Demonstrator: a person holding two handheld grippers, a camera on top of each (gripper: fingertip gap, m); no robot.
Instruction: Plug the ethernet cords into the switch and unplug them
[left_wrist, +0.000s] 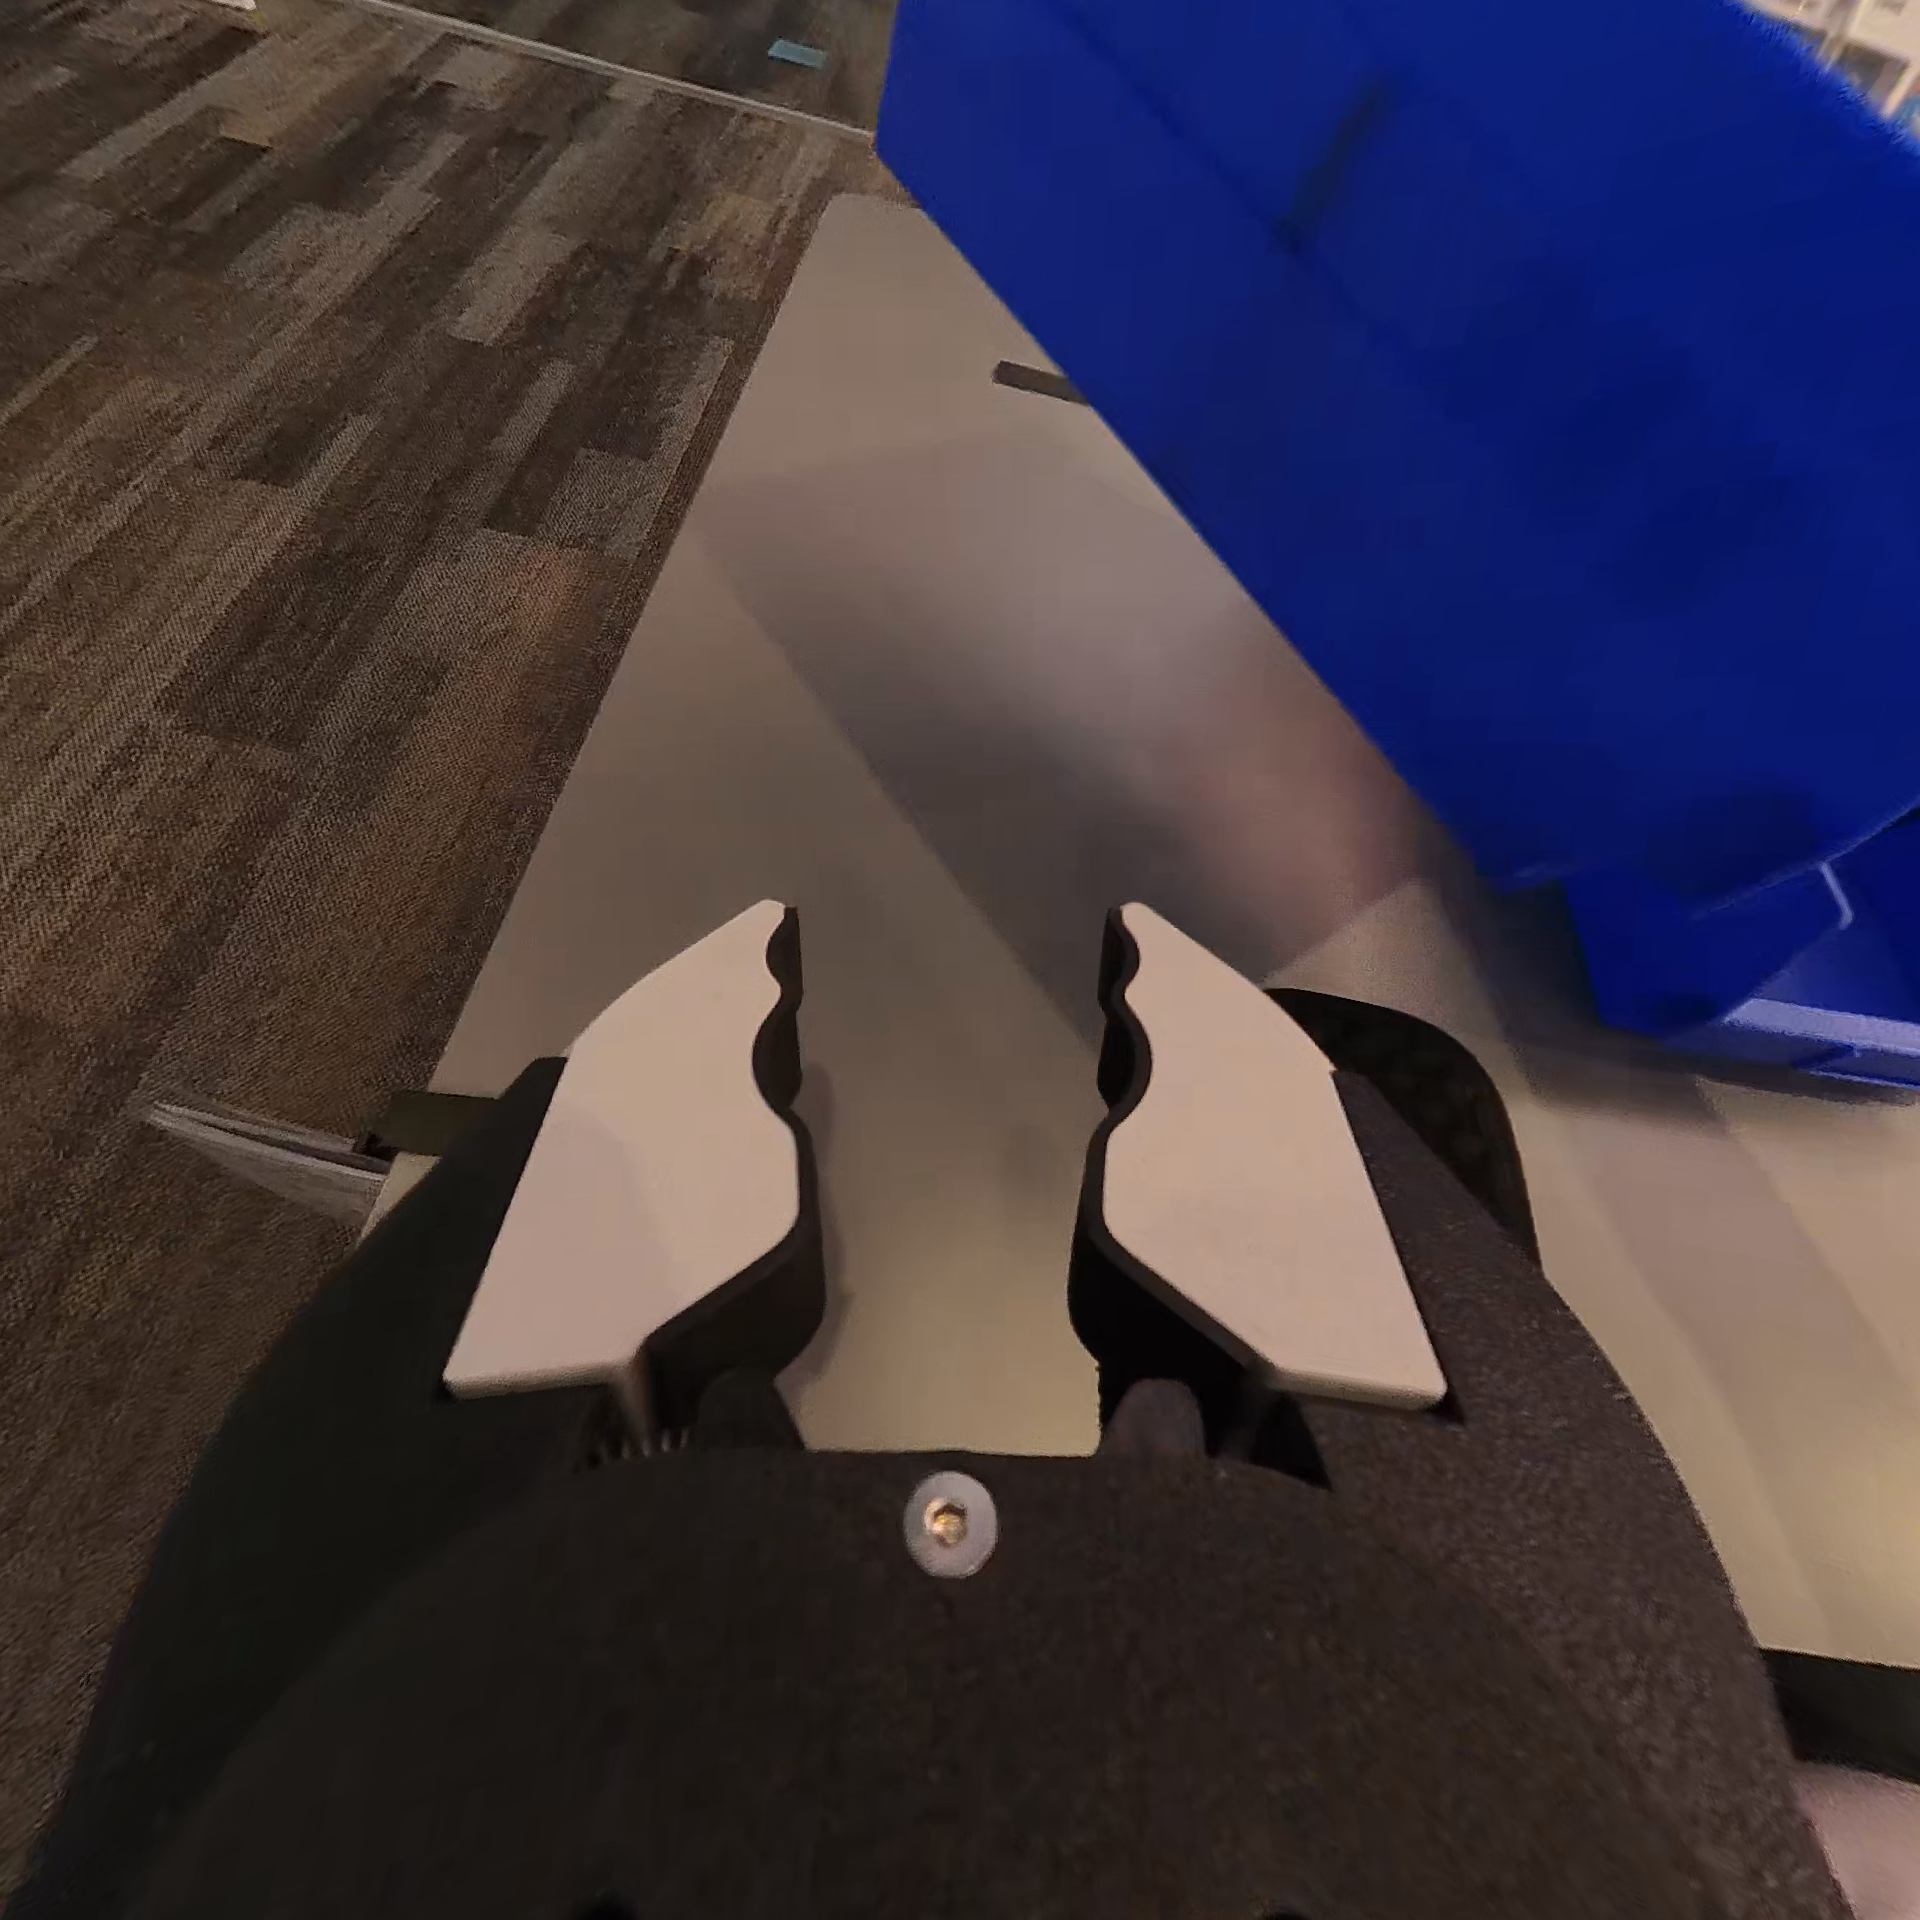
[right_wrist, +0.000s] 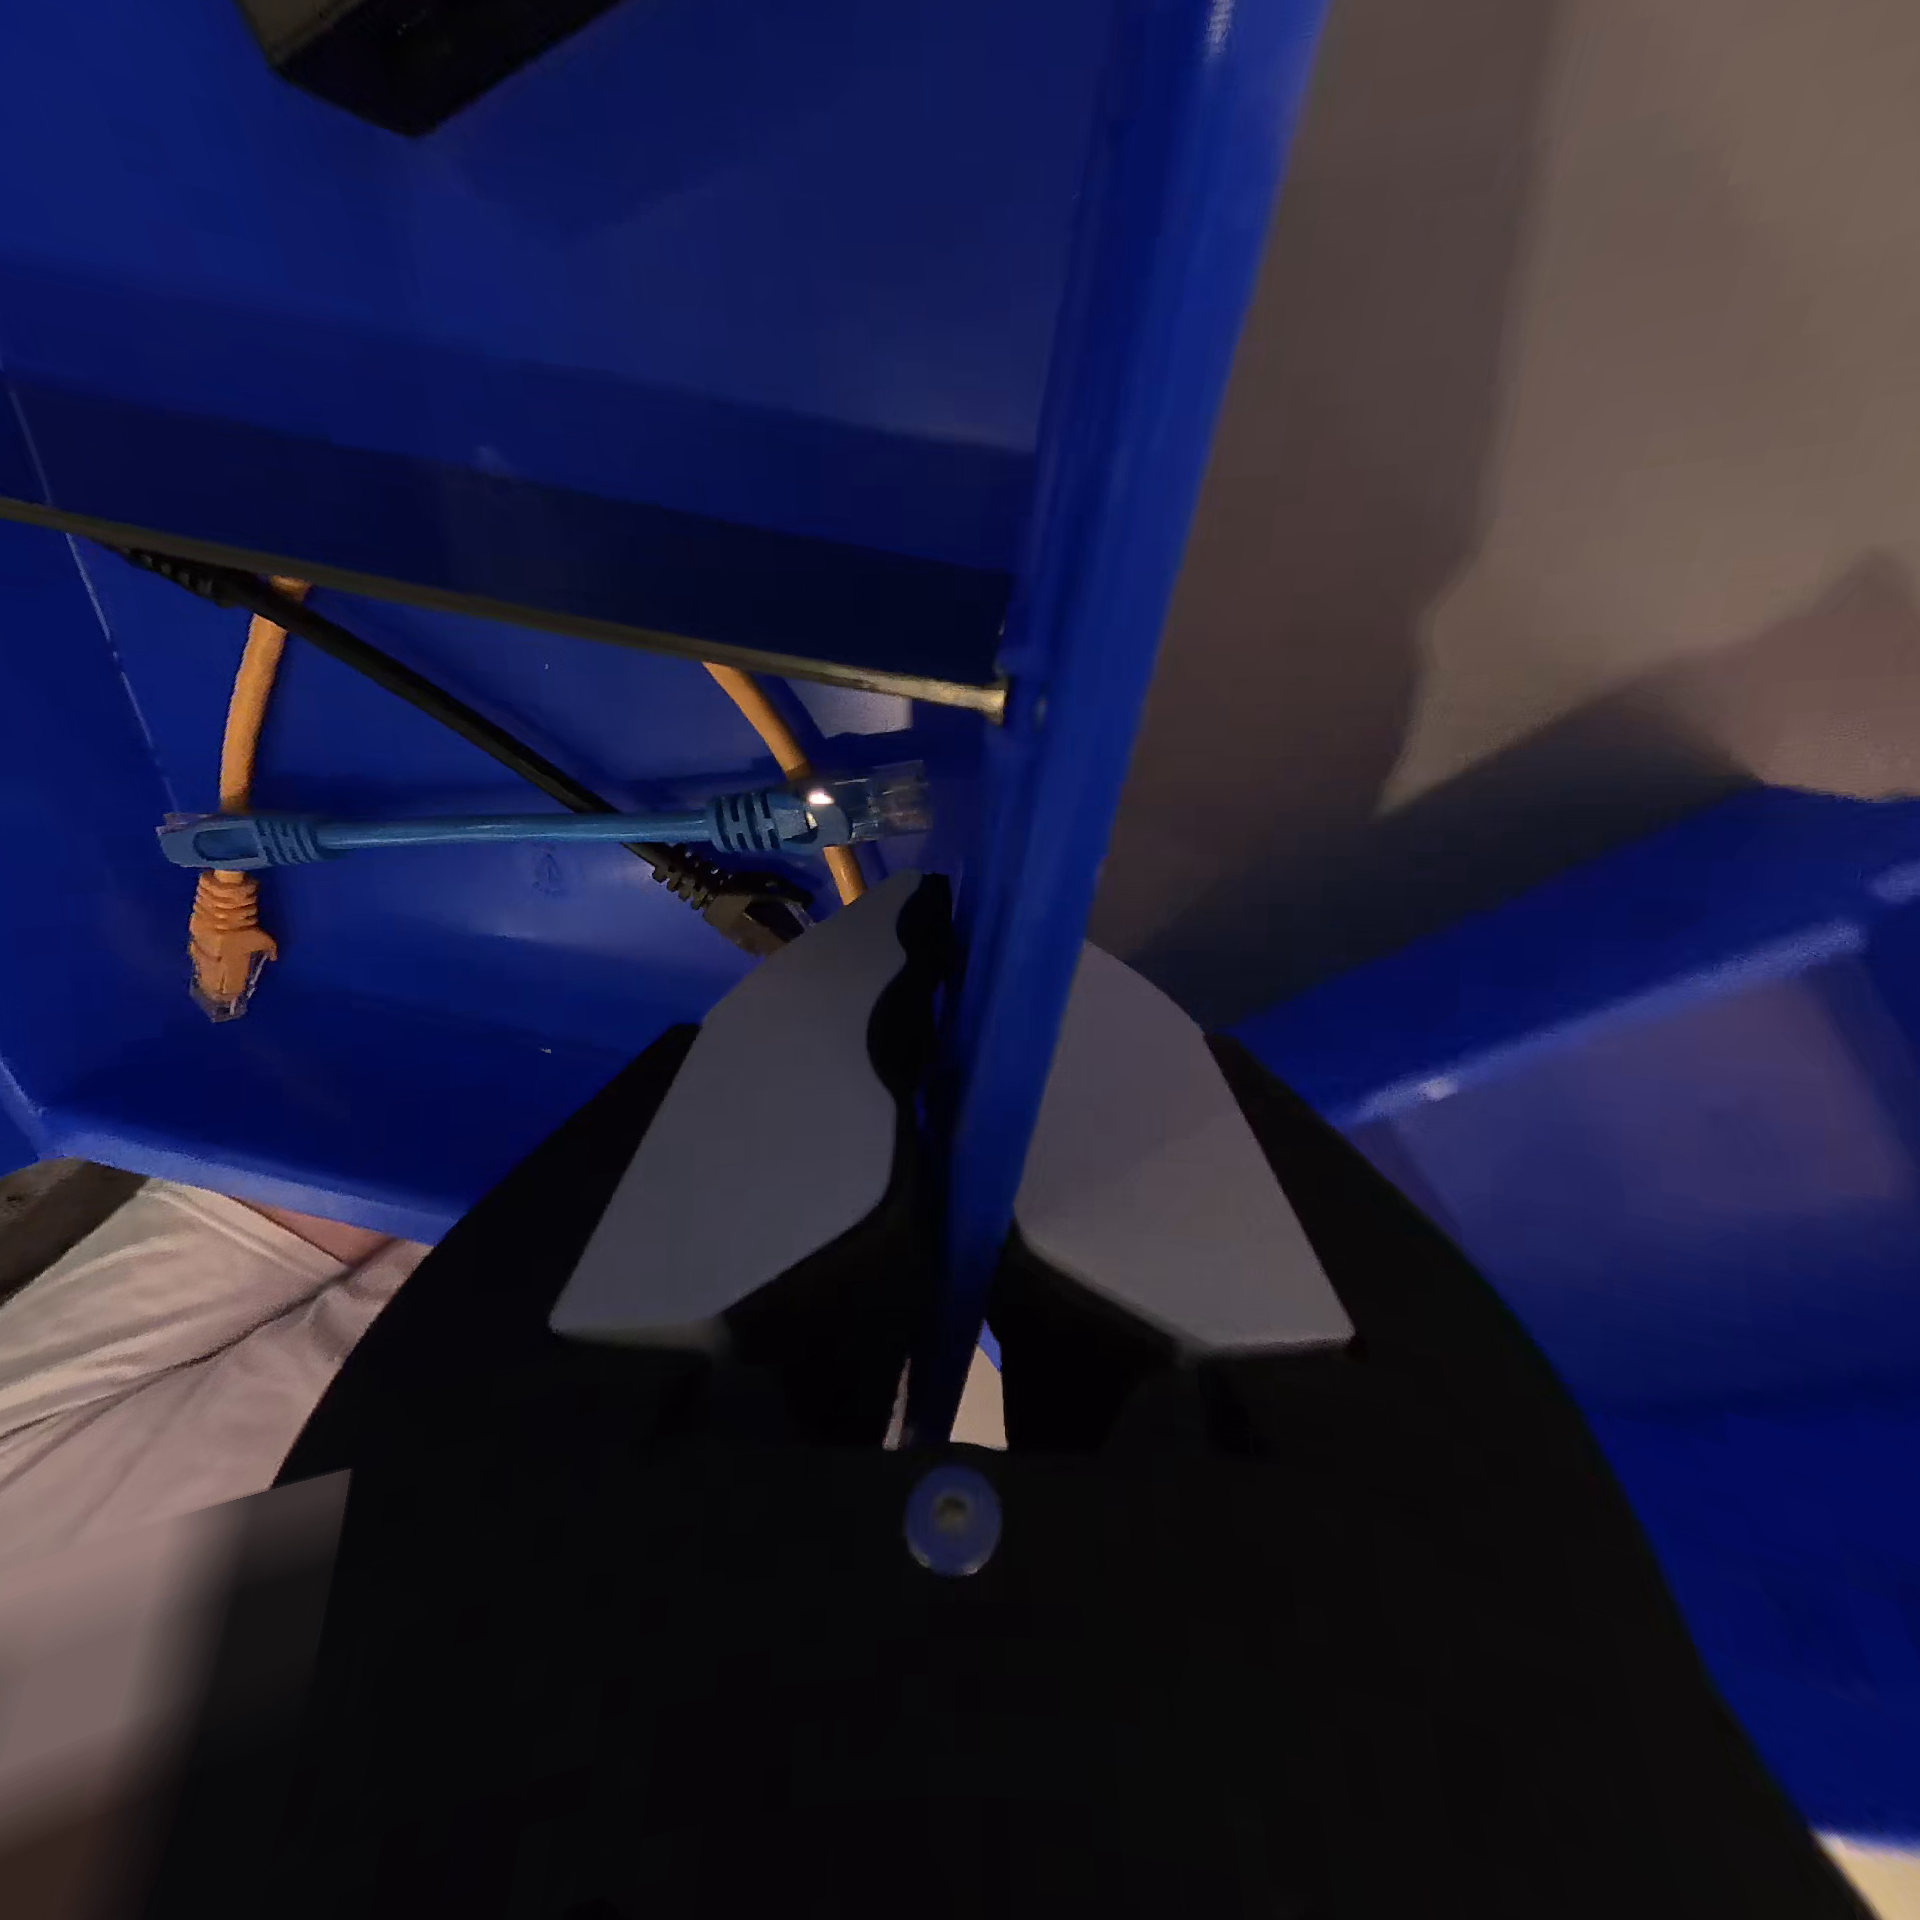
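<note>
Looks like office or lab-type workspace. Floor under me: commercial carpet tile (left_wrist: 312, 499), mottled brown-grey blocks, sort laid in offices. Plain pale table (left_wrist: 935, 727) with smooth top, squared edge, standing on that carpet. Blue plastic storage bin (left_wrist: 1455, 416) on table, second blue bin (right_wrist: 1610, 1195) beside it. Inside bin: short patch cords, blue cord (right_wrist: 499, 829), orange cord (right_wrist: 244, 748), black cord (right_wrist: 499, 727). Networking gear, not household stuff.

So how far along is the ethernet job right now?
Barely started. Nothing is plugged: the blue cord, orange cord and black cord lie loose in the blue bin. The right gripper pinches the bin's wall; the left gripper is open, empty. All plugging and unplugging remains.
</note>
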